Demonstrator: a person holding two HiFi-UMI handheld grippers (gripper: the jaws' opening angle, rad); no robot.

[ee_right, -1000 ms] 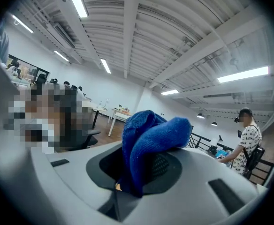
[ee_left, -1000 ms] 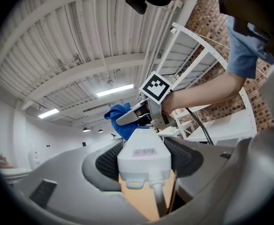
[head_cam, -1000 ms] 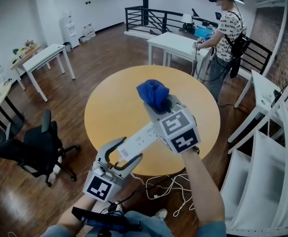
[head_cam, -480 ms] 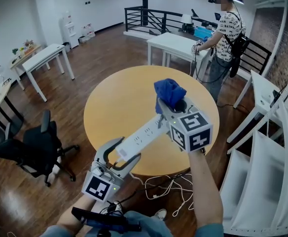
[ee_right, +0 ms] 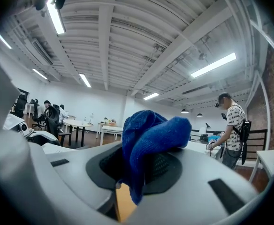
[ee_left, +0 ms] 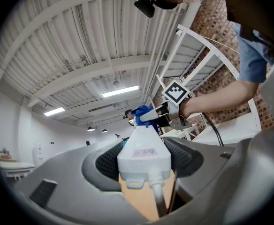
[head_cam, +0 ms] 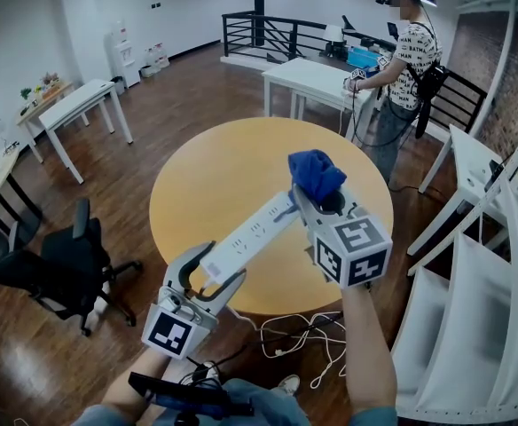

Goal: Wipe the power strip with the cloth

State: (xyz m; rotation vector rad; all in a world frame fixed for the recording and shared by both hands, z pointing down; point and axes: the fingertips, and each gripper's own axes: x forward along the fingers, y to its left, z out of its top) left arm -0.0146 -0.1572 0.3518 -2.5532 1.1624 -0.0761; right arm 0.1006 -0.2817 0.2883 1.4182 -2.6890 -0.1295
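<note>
In the head view a white power strip (head_cam: 248, 235) is held up over the round wooden table (head_cam: 206, 171), slanting up to the right. My left gripper (head_cam: 213, 276) is shut on its cord end; the left gripper view shows the strip (ee_left: 143, 150) pinched between the two dark pads. My right gripper (head_cam: 313, 191) is shut on a bunched blue cloth (head_cam: 315, 173), held at the strip's far end. In the right gripper view the cloth (ee_right: 148, 137) spills out from between the jaws. The left gripper view shows the cloth (ee_left: 141, 112) just beyond the strip's tip.
A person (head_cam: 407, 56) stands at a white desk (head_cam: 312, 76) behind the table. A black office chair (head_cam: 71, 264) is at the left and white shelving (head_cam: 472, 327) at the right. The strip's white cable (head_cam: 299, 335) trails on the floor below the table edge.
My right gripper has carried the cloth to the right along the strip, from over its middle out to its far end. The left gripper has kept its hold and shifted slightly left.
</note>
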